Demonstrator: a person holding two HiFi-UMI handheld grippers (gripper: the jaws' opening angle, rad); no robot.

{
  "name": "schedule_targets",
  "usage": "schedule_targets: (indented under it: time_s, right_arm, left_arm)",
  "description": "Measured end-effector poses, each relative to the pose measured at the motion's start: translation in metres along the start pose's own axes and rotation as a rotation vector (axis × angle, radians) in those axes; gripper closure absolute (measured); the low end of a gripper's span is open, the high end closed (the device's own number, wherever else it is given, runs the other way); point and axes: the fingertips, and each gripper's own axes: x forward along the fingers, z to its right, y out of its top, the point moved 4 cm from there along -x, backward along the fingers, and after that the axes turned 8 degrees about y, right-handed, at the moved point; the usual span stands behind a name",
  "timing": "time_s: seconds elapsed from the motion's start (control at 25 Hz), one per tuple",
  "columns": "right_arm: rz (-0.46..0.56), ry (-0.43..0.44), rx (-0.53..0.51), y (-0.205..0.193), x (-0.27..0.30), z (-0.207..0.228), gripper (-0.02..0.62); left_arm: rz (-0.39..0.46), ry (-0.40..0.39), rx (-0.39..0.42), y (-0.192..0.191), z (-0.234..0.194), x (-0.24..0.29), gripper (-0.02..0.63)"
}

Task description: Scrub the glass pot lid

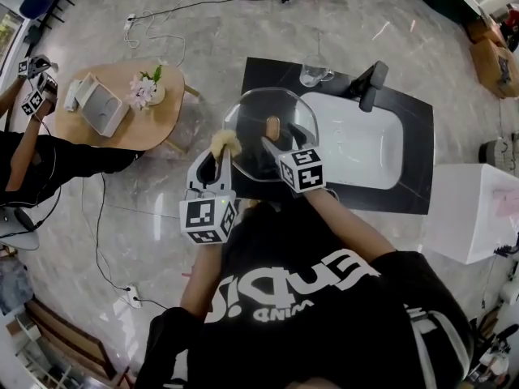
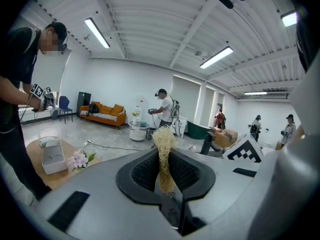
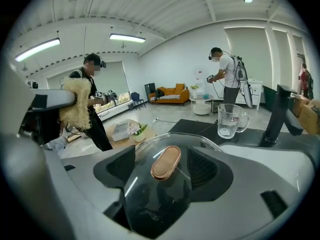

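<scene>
The glass pot lid [image 1: 258,108] with a copper knob [image 1: 272,126] lies over the left part of the black counter [image 1: 261,73], beside the sink [image 1: 369,148]. My right gripper [image 1: 285,141] stands open astride it. In the right gripper view the knob [image 3: 166,161] sits between the pads without touching either, and the lid's dome [image 3: 150,199] fills the gap of that gripper [image 3: 166,170]. My left gripper [image 1: 217,162] is shut on a straw-coloured loofah scrubber [image 1: 225,143], just left of the lid. The scrubber [image 2: 163,154] stands upright out of the closed left gripper [image 2: 166,176].
A glass mug [image 1: 315,74] and a black faucet [image 1: 369,83] stand at the back of the counter. A wooden side table [image 1: 122,124] with flowers and a white box is to the left. A white block [image 1: 474,213] stands at the right. Another person [image 1: 36,156] holds grippers at far left.
</scene>
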Motion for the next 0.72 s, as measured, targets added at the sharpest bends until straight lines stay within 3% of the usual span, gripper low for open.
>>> schedule_targets:
  time_s: [0.72]
  right_arm:
    - [-0.168,-0.046,0.022,-0.026,0.054,0.018,0.319]
  left_arm:
    - [-0.02,-0.006,-0.018,-0.006,-0.014,0.01,0.551]
